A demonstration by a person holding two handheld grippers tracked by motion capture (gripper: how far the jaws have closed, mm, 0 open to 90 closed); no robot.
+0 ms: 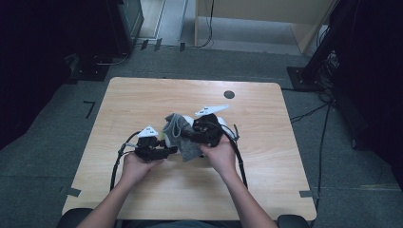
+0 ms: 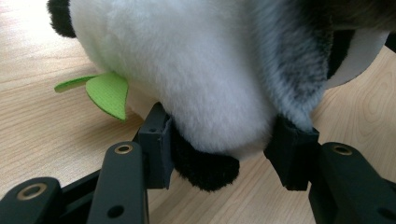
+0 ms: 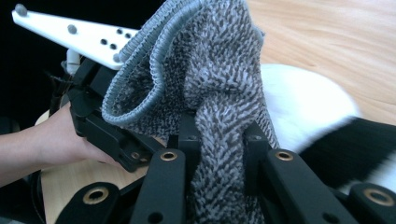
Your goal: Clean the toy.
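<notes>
Grey marled sock [image 3: 219, 88], black-and-white plush panda [image 2: 187, 70]

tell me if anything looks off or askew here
Nothing damaged or spilled. The grey sock hangs bunched and twisted from the right gripper, its cuff gaping sideways, while the left gripper clamps the plush panda on the table.

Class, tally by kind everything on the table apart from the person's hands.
Plush panda toy: 1
Grey knitted sock: 1
Hand-held gripper: 2, left gripper and right gripper
Total: 4
</notes>
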